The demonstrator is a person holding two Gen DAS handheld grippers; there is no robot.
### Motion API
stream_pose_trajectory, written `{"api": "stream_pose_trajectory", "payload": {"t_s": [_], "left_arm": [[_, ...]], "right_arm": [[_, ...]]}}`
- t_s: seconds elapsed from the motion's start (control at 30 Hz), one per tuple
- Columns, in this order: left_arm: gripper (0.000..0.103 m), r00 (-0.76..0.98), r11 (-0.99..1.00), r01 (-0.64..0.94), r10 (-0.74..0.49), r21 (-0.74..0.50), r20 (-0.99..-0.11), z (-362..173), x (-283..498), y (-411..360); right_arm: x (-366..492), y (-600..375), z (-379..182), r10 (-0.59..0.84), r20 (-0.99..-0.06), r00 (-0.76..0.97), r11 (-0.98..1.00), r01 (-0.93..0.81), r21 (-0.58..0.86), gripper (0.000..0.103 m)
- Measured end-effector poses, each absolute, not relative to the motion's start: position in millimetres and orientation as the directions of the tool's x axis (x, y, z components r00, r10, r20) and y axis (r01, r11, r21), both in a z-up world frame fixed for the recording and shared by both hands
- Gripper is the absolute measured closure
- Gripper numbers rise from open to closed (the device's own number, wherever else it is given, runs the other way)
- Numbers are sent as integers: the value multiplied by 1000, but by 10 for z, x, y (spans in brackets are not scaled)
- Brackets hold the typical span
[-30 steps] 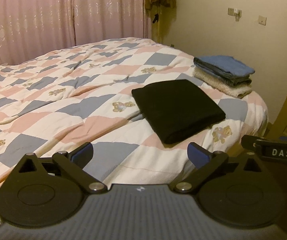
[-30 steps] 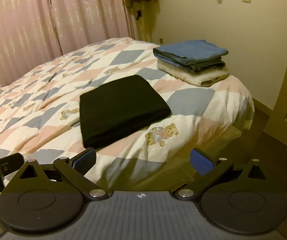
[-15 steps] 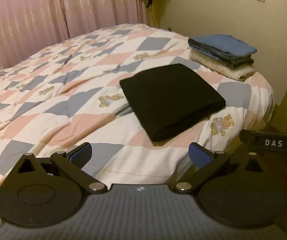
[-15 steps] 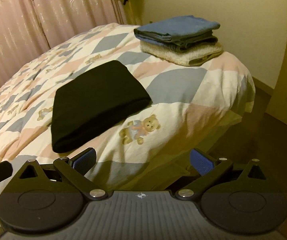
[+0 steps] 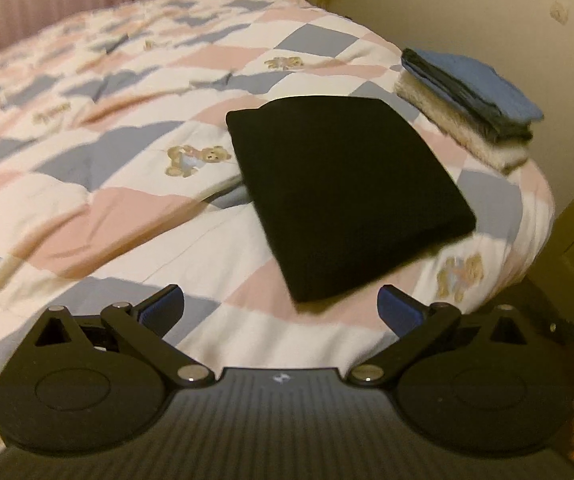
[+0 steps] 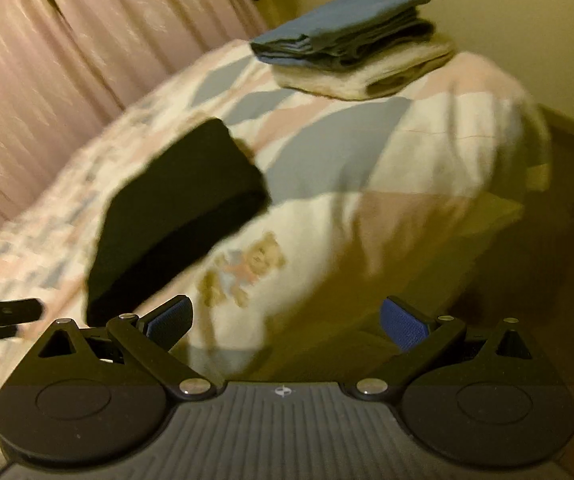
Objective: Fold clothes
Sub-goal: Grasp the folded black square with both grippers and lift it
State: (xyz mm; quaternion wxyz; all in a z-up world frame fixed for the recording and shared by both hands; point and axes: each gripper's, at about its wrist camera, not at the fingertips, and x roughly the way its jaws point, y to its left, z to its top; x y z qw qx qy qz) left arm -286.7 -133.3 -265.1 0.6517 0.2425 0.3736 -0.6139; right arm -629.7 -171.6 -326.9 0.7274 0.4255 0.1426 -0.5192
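Two grippers: left gripper (image 5: 281, 308) and right gripper (image 6: 287, 318), both spread wide, holding nothing. One folded black garment (image 5: 343, 200) lies on the pink-and-blue checked teddy-bear quilt (image 5: 127, 208). Beyond, one folded stack of blue and cream clothes (image 5: 471, 100); layers uncountable, right view blurred.

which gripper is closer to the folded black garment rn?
Left, probably. The left gripper sits open just short of the black garment's near corner. The right gripper, also open, is off that corner toward the bed's edge.

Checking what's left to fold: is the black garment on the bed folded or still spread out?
Folded. The black garment lies on the quilt as a compact, thick rectangle with straight edges. Neither gripper touches it.
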Motion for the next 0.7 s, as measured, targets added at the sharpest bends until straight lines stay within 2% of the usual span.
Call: {"api": "stream_pose_trajectory", "payload": {"t_s": [0.17,0.27,0.47,0.7], "left_arm": [[1,-131,156,948,-607,-278,-784,-2784,-2597,-1745],[1,-179,188,914,-608,-360,-773,-2847,-2480,-1953],[1,-228,227,866,-615,-446,-755,-3035,-2307,-2299],[1,-281,262,808,-615,-527,-737,-3234,-2159,-2645]], "right_arm": [[-6488,-2149,-3259,-632,-535,560,131,758,639,2],[-6480,-2435,-3229,-624,-498,602,164,725,669,2],[-6261,-3012,-3208,-554,-528,644,265,737,621,7],[-6022,-3656,-3256,-455,-594,663,345,746,569,7]]}}
